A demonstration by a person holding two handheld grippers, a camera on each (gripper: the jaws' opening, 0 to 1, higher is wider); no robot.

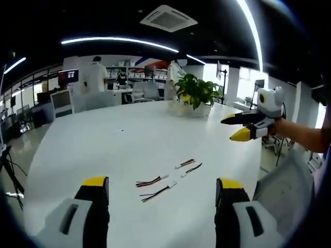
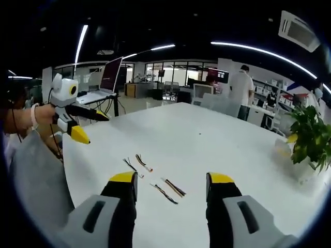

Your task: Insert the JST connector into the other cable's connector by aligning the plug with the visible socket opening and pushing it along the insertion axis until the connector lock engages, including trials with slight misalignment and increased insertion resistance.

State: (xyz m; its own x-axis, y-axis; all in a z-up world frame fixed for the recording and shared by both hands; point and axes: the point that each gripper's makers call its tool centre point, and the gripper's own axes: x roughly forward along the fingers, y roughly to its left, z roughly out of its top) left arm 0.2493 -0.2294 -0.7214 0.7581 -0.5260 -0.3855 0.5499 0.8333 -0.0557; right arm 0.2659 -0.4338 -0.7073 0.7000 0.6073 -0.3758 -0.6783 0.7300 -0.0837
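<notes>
Left gripper view: the left gripper point(image 1: 161, 194), its yellow-tipped black jaws spread wide and holding nothing, hangs above the round white table point(image 1: 103, 144). Four short wired JST cables with white plug ends point(image 1: 168, 181) lie loose on the tabletop directly ahead between the jaws, their long axes running roughly up and to the right across the view. The right gripper point(image 1: 242, 127) hovers at the right, well apart from them, jaws parted and empty.

Right gripper view: the right gripper point(image 2: 171, 188), jaws likewise wide apart, looks down on the same cables point(image 2: 152, 178), near and slightly left. The left gripper point(image 2: 92, 127) hangs at the far left. Neither seems clearly nearer. Plug and socket openings are too small to tell apart.
</notes>
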